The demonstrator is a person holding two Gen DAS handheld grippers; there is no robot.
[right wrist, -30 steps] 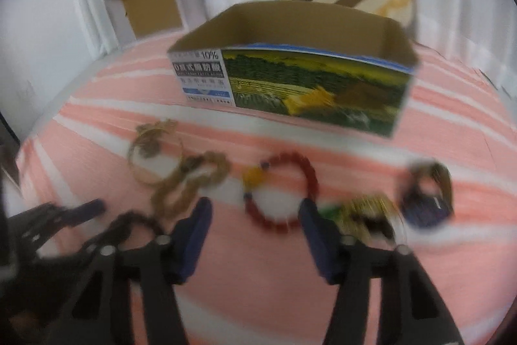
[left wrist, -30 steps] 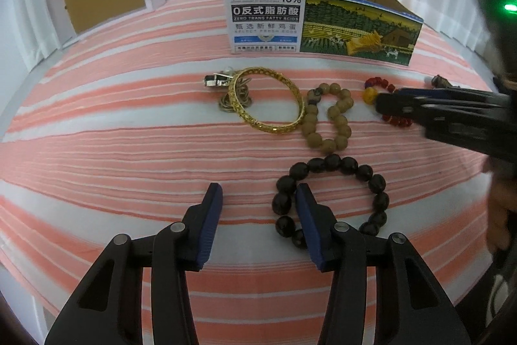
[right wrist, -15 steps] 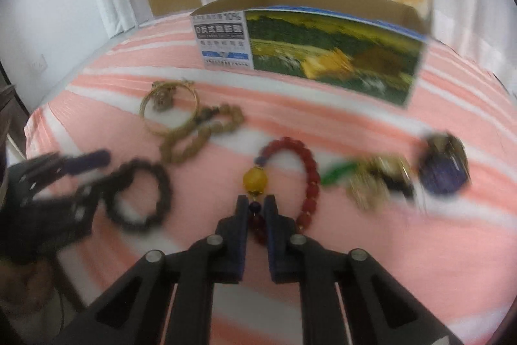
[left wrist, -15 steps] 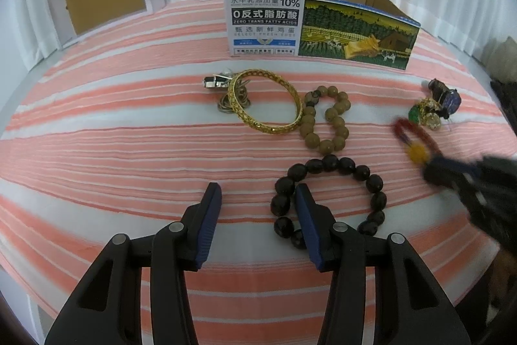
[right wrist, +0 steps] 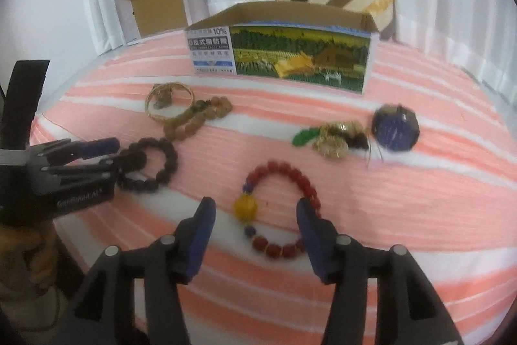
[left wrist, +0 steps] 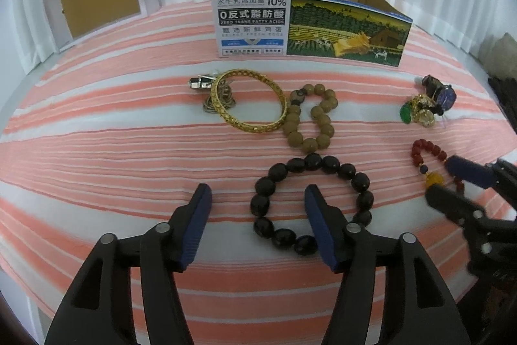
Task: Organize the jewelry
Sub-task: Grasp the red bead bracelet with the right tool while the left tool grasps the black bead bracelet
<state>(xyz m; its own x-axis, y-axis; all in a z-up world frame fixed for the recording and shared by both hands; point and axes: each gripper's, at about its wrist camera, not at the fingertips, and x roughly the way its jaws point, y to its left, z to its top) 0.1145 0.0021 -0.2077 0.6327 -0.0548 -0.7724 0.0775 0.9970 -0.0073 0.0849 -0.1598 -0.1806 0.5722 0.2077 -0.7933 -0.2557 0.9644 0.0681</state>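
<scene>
I find the red bead bracelet (right wrist: 281,209) lying flat on the striped bed (right wrist: 420,183), in front of the open carton (right wrist: 281,54), its yellow bead toward the carton's left end. My right hand-held gripper (right wrist: 255,215) stands wide open around it, gripping nothing. Left of the red bracelet lies the black bead bracelet (left wrist: 311,202); my left hand-held gripper (left wrist: 258,206) is wide open over its near-left part, empty. Nearer the carton I note the tan bead bracelet (left wrist: 310,118) touching the gold bangle (left wrist: 248,101). Toward the carton's right end sits a small heap with a green stone (right wrist: 303,136) and a blue-faced piece (right wrist: 395,131).
</scene>
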